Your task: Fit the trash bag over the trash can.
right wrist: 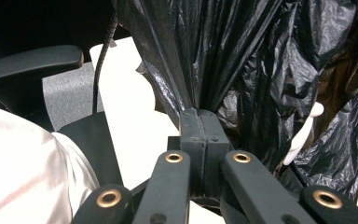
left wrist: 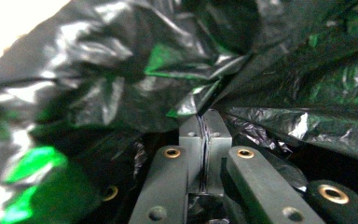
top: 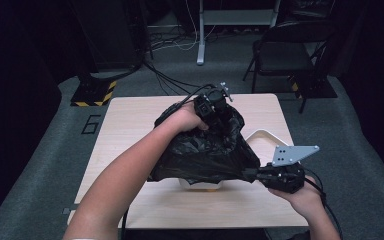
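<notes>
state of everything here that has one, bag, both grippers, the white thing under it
black plastic bag: crumpled, stretched between both grippers, draped over the white container
left hand-held gripper: shut on the bag
right hand-held gripper: shut on the bag
white container: on the table, partly covered

One marking reads — a "6" (top: 92, 123) on the floor.
</notes>
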The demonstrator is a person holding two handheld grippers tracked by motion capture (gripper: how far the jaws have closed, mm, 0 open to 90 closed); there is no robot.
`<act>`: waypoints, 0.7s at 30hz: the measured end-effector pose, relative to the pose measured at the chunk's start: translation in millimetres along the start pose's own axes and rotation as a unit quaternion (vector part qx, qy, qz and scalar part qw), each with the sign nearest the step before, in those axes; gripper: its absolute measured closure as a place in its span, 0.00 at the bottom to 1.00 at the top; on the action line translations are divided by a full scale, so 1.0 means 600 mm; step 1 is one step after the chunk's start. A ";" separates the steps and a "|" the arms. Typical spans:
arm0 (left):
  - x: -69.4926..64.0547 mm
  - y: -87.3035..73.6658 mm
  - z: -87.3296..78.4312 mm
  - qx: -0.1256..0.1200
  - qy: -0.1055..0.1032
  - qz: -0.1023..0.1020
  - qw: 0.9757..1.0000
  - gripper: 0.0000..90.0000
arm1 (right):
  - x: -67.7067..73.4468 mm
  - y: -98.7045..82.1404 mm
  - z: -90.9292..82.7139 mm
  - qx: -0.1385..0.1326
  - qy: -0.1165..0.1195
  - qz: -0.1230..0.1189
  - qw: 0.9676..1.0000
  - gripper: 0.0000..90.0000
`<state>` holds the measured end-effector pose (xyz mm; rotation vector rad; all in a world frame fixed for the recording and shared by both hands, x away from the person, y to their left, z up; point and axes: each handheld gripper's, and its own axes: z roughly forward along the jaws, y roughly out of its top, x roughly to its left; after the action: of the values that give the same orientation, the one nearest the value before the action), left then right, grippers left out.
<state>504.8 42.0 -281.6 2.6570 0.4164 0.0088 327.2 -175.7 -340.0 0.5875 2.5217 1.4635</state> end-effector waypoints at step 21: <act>-0.037 0.002 -0.055 -0.024 0.009 0.054 0.998 0.54 | 0.005 0.013 -0.018 -0.023 0.003 -0.003 1.000 0.76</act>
<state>481.3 48.8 -249.9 2.6297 0.2734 0.0748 322.6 -179.9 -327.7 0.5668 2.4857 1.5190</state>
